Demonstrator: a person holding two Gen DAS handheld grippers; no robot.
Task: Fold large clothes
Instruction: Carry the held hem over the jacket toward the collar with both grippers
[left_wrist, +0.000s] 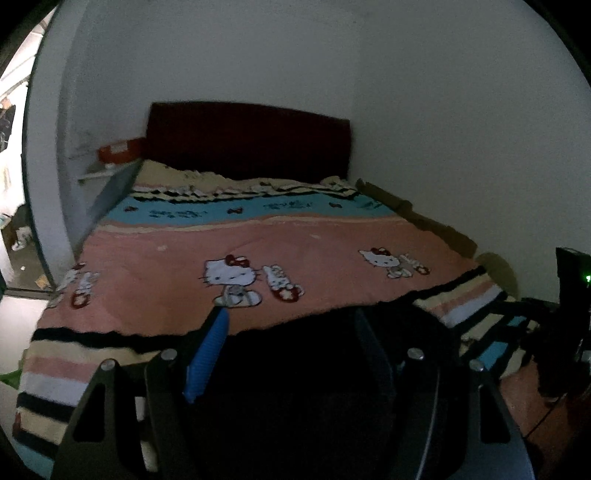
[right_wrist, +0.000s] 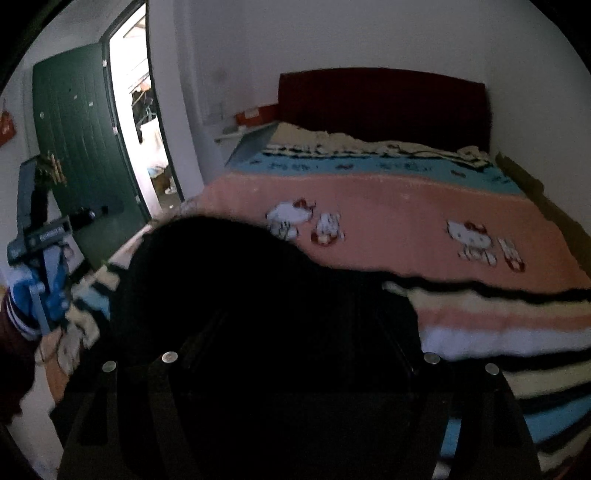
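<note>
The bed (left_wrist: 258, 236) carries a pink blanket (left_wrist: 295, 266) printed with cartoon cats (its blue band has writing too blurred to read). A black garment (right_wrist: 229, 280) drapes over the foot edge, covering both grippers. Left gripper (left_wrist: 291, 354) and right gripper (right_wrist: 295, 332): whether apart or clamped, I cannot tell.

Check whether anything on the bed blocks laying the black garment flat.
Nothing visible does. The black garment hangs at the near edge of the bed, and the blanket beyond it lies bare up to the headboard.
</note>
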